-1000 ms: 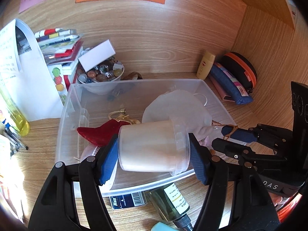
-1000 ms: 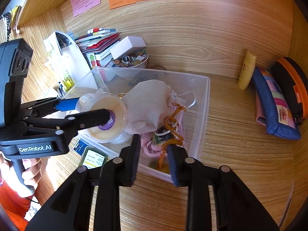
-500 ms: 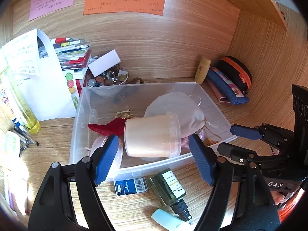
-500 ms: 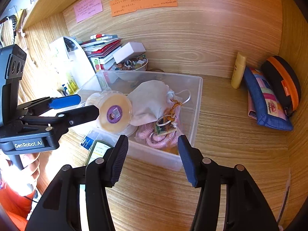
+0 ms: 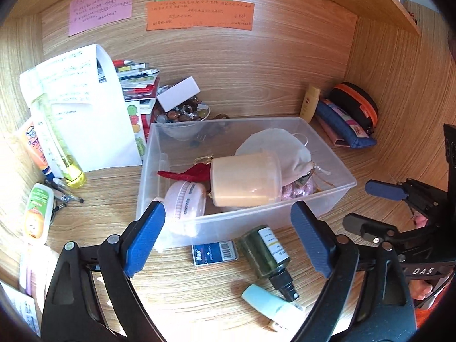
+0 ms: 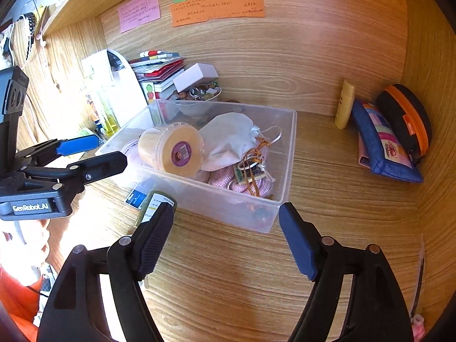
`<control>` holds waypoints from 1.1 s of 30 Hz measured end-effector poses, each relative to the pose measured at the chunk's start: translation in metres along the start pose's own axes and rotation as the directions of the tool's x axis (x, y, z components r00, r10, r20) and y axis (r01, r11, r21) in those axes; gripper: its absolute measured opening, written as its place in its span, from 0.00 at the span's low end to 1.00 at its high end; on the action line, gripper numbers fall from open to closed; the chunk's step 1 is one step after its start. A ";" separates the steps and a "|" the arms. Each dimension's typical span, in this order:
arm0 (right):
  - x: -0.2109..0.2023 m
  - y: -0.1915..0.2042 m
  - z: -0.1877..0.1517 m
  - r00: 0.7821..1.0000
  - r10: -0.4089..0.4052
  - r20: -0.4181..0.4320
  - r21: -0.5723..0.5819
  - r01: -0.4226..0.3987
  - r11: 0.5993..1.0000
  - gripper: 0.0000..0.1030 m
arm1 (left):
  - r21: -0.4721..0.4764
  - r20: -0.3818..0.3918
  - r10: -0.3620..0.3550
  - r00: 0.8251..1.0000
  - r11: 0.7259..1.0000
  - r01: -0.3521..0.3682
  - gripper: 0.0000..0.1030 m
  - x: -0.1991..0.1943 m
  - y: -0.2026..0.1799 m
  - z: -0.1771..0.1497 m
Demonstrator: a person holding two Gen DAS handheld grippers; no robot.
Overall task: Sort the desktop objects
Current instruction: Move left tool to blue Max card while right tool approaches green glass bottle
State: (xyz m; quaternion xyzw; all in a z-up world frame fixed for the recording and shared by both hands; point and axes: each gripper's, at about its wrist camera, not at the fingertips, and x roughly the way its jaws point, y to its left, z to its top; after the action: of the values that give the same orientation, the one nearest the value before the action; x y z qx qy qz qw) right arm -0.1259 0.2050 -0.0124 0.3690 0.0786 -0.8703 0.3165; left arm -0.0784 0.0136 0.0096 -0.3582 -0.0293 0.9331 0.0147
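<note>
A clear plastic bin (image 5: 322, 199) (image 6: 286, 154) stands on the wooden desk. In it a cream jar (image 5: 245, 181) (image 6: 171, 149) lies on its side, beside a white drawstring pouch (image 5: 279, 148) (image 6: 228, 139), a pink zip case (image 5: 185, 199), a red cloth (image 5: 182, 174) and pink cord (image 6: 242, 182). My left gripper (image 5: 228, 239) (image 6: 94, 151) is open and empty, just in front of the bin. My right gripper (image 6: 225, 236) (image 5: 370, 205) is open and empty, in front of the bin's right corner.
A dark green bottle (image 5: 265, 252) (image 6: 155, 202), a blue card (image 5: 215, 253) and a light blue tube (image 5: 265, 302) lie in front of the bin. Bowl of beads (image 5: 182, 112), books and white holder (image 5: 85, 108) stand left; pencil cases (image 6: 384, 142) and yellow tube (image 6: 344, 104) right.
My left gripper let go of the cream jar, which now lies in the bin, and pulled back and up. My right gripper opened and drew back from the bin.
</note>
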 end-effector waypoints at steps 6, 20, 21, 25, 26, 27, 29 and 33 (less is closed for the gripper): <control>-0.005 0.005 -0.007 1.000 -0.008 0.005 0.004 0.008 1.000 0.75 | -0.009 -0.014 0.032 0.999 0.999 -0.032 0.89 -0.004 0.010 -0.013; 0.028 0.039 -0.023 0.993 0.071 -0.095 -0.022 -0.073 0.997 0.75 | -0.078 -0.107 0.079 0.991 0.993 -0.088 0.89 0.006 0.047 -0.051; 0.033 0.043 -0.024 0.991 0.081 -0.105 -0.028 -0.084 0.996 0.75 | -0.083 -0.116 0.081 0.990 0.992 -0.091 0.89 0.007 0.050 -0.053; 0.051 0.055 -0.024 0.987 0.090 -0.135 -0.052 -0.098 0.994 0.75 | -0.107 -0.147 0.075 0.986 0.990 -0.091 0.89 0.015 0.057 -0.060; 0.056 0.058 -0.024 0.986 0.086 -0.143 -0.058 -0.096 0.994 0.75 | -0.111 -0.157 0.070 0.985 0.990 -0.088 0.89 0.018 0.058 -0.062; 0.060 0.060 -0.024 0.985 0.086 -0.149 -0.061 -0.096 0.993 0.75 | -0.110 -0.165 0.065 0.984 0.990 -0.084 0.89 0.020 0.058 -0.063; 0.067 0.064 -0.023 0.983 0.087 -0.160 -0.067 -0.099 0.993 0.75 | -0.103 -0.174 0.065 0.983 0.991 -0.084 0.89 0.025 0.055 -0.064; 0.080 0.066 -0.020 0.981 0.081 -0.177 -0.078 -0.096 0.992 0.74 | -0.098 -0.188 0.080 0.979 0.990 -0.100 0.89 0.032 0.055 -0.065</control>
State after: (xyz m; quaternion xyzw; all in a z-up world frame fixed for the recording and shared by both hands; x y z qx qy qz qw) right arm -0.1160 0.1209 -0.0750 0.4326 0.1267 -0.8158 0.3623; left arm -0.0590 -0.0366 -0.0637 -0.4438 -0.0614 0.8929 -0.0442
